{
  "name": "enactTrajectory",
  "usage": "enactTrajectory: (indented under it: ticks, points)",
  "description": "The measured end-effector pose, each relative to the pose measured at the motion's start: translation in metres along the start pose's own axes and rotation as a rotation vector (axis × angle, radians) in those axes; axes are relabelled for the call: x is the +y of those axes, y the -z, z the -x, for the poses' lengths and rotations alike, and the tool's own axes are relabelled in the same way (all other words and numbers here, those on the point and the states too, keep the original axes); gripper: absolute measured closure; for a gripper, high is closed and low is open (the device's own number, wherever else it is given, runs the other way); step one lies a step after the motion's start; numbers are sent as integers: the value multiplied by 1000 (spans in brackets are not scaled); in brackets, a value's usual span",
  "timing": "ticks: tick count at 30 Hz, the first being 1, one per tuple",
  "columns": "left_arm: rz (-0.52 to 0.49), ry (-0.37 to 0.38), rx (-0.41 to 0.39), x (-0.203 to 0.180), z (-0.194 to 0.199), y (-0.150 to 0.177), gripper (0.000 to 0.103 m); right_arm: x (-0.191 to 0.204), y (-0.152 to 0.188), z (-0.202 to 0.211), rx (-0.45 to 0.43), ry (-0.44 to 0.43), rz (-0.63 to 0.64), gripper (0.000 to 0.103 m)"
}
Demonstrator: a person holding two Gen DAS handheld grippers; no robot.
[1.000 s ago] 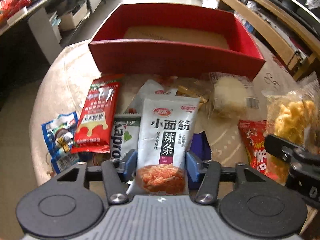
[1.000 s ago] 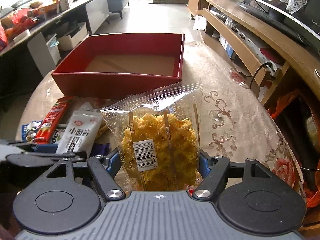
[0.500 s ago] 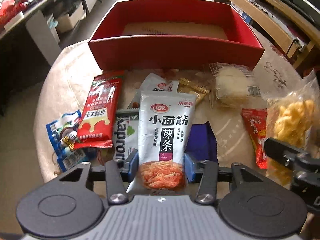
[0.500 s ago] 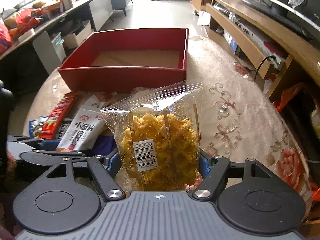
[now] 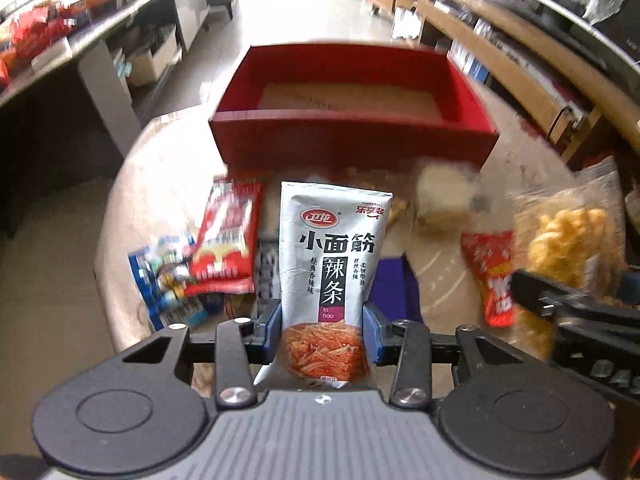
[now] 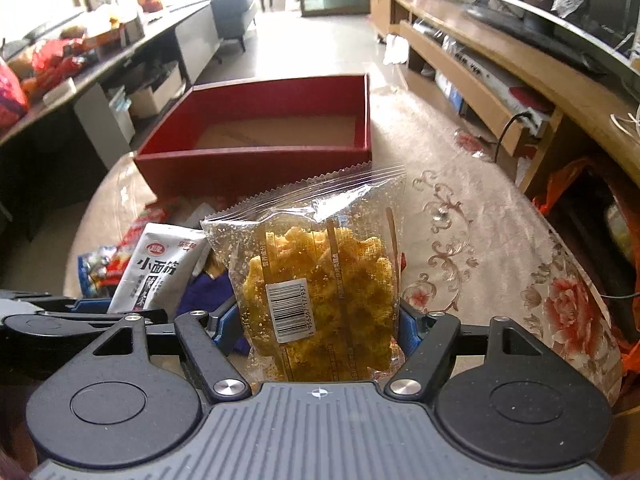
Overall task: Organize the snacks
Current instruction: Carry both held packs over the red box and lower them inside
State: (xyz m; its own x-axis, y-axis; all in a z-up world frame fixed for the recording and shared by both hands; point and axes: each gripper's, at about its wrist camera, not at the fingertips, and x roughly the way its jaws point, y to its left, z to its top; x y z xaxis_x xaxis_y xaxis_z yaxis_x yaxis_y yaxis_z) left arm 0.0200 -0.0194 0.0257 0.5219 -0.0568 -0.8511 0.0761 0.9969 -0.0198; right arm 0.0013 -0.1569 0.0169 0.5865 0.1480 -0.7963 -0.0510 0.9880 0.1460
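Both packets have risen off the table: left gripper (image 5: 323, 332) pinches the latiao packet (image 5: 331, 264), right gripper (image 6: 318, 328) the clear fried-snack bag (image 6: 320, 276); the red box (image 5: 352, 128) at twelve o'clock looks next.

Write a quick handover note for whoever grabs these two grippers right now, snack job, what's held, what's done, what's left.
Left gripper: jaws shut on the white latiao packet, lifted off the table.
Right gripper: jaws shut on the clear bag of yellow snacks.
Red box: beyond the pile, nothing in it yet.
Left to do: drop both packets in the box, then the loose ones, including the red packet and blue packet.
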Motion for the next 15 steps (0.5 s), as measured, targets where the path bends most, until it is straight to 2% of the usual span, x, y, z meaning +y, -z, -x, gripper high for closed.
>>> enactTrajectory:
  ticks: [6, 9, 15]
  points:
    - [1, -7, -83, 5, -2, -22, 62, 8, -10, -22, 16, 28, 27, 25]
    - [0, 0, -96, 5, -9, -32, 62, 6, -20, -29, 11, 49, 23, 25]
    - [21, 15, -114, 5, -20, -55, 63, 10, -40, -38, -16, 34, 8, 25]
